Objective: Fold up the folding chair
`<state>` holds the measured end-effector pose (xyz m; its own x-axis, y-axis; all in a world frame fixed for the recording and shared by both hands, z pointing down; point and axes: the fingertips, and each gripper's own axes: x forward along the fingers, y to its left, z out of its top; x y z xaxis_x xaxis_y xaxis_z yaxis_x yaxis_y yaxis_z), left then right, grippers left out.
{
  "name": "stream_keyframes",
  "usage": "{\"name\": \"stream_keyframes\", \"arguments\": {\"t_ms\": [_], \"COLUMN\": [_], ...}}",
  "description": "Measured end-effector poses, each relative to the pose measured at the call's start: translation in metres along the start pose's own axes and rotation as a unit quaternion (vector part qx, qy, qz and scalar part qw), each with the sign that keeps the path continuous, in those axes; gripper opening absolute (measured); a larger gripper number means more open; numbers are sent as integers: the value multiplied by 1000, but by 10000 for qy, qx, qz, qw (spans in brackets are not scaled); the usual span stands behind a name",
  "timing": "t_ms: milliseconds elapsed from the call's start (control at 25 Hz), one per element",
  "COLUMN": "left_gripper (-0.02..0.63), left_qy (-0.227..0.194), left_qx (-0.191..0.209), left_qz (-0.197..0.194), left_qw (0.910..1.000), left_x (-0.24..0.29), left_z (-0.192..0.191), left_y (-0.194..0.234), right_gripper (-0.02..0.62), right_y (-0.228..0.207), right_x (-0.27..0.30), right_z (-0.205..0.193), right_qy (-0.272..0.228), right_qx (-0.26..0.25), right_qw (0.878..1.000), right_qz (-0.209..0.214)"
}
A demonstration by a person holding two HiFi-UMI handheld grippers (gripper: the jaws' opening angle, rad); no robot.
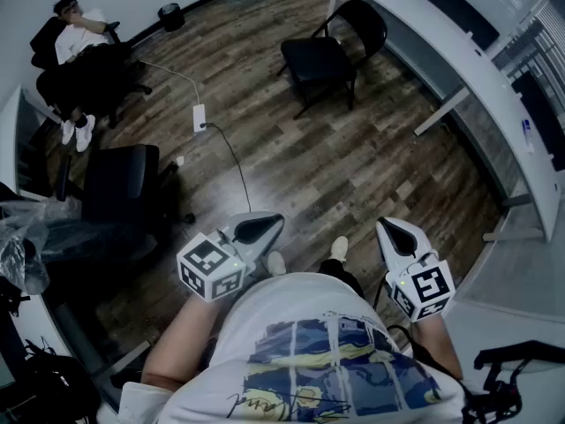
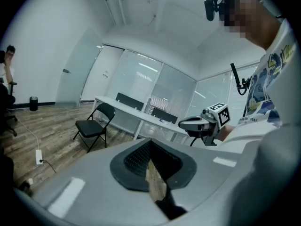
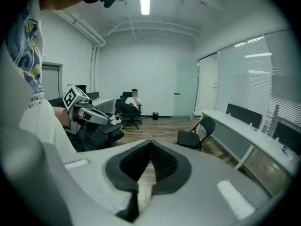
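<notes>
Heading for: black metal folding chair (image 1: 325, 58). It's standing fully open on the wood-plank floor (image 1: 353, 166), just beside the long white desk (image 1: 459, 60) and well apart from both tongs.
Left tongs (image 1: 265, 225): clenched tight with nothing in them, held out at waist height and pointing roughly towards the chair.
Right tongs (image 1: 389, 228): same deal, clamped together and empty, angled a bit more towards the floor.
Step in hand: looks like the walk-up to me, since nothing is touching the chair yet.
Doing it well: I'd open both tongs before getting there, because closed tips can't grab a frame tube. Then put one on the top of the backrest to steady it and the other under the front edge of the seat, and tip the seat up towards the back so the legs swing together. Keep the tips away from the hinge, that's where stuff gets pinched.
Floor watch: white power strip (image 1: 199, 117) and its thin dark cable (image 1: 232, 155) lie on the boards left of the straight line, so I'd approach slightly from the right.
Also around: black office chair (image 1: 124, 179) sits off to the left, probably not in the way.
</notes>
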<state>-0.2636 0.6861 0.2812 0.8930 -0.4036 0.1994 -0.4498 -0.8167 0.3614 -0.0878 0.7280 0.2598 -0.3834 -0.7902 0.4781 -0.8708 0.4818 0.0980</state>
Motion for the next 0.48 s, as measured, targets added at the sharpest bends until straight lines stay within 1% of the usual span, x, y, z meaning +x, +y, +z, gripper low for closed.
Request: {"name": "stream_keyframes", "arguments": {"t_ms": [200,320,480], "left_gripper": [0,0,0], "left_qy": [252,307,212], "left_qx": [-146,-62,-79], "left_qz": [268,217,20], "left_qw": [9992,9993,9997], "left_x": [-23,-18,-6], "left_z": [-22,-23,-15], "left_y": [15,11,9], "right_gripper": [3,3,3], "right_y": [16,12,4], "right_x": [32,29,28], "right_z": [-6,-9,-7], "right_qy": [-74,-91,-13], "right_qx": [148,231,334], "right_qw": [9994,9994,9993], "right_qz": [293,236,195]}}
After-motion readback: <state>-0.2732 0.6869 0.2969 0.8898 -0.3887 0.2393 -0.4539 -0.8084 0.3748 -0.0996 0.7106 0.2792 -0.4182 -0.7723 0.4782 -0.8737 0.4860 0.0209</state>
